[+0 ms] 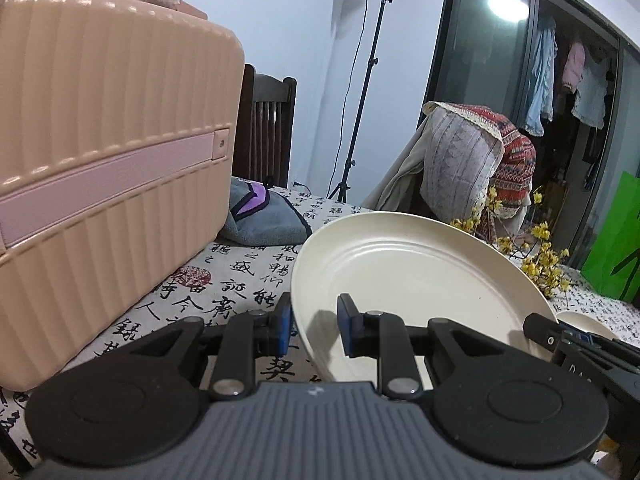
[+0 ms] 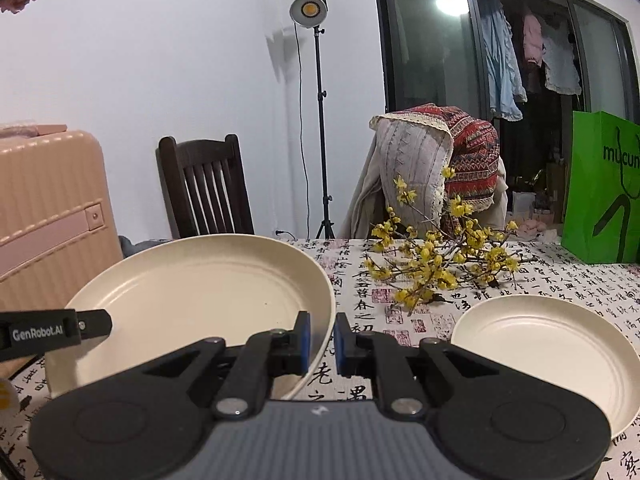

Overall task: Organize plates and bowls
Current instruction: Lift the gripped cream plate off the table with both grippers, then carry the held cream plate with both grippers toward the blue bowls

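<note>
Gripping the large plate point(image 2: 192, 300) with both tongs, left tongs point(image 1: 314, 326) nipped on its 9 o'clock rim, right tongs point(image 2: 322, 338) on its 3 o'clock rim, you keep it level toward the small plate point(image 2: 548, 354) at 3 o'clock on the table point(image 2: 560, 276).

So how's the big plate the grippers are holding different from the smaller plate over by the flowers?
The big plate is clearly wider than the small plate. The big plate is tilted, its far edge raised off the tablecloth; the small plate lies flat on it. The left gripper and right gripper pinch the big plate's rim; nothing touches the small plate. Both are plain, cream and empty.
</note>
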`<state>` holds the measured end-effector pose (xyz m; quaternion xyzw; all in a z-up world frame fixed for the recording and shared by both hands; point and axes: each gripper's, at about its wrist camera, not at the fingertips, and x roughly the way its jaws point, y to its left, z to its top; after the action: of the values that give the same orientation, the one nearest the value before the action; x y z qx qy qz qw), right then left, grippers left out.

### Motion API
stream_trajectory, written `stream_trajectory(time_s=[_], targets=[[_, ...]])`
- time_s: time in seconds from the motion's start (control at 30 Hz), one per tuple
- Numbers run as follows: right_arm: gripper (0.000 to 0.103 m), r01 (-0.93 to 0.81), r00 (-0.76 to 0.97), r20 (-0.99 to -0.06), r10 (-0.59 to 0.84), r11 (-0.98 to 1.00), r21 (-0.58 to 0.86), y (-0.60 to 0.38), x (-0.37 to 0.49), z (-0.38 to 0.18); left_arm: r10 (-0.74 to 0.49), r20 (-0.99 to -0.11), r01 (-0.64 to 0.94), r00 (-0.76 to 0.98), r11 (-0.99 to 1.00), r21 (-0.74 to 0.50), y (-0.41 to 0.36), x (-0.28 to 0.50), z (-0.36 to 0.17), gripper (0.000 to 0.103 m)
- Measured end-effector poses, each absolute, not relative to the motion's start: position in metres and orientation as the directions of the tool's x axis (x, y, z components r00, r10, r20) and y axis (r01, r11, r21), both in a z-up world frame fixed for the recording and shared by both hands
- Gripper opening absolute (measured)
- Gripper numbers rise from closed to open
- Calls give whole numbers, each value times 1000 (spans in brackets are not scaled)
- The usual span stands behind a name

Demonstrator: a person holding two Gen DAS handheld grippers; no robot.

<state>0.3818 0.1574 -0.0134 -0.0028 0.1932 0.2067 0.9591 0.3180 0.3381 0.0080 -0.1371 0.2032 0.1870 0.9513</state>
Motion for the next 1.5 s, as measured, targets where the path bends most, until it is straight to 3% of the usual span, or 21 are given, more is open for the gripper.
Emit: stream_trajectory(time_s=[0.7,1.5], targets=[[12,-335,882,-341,325,942,31,134,345,11,213,-362,-306,908,925,-225,319,294,28,23],[13,-253,904,-352,245,967,23,87,321,11,115,-354,-189,928,965,-184,278,286,21,23]])
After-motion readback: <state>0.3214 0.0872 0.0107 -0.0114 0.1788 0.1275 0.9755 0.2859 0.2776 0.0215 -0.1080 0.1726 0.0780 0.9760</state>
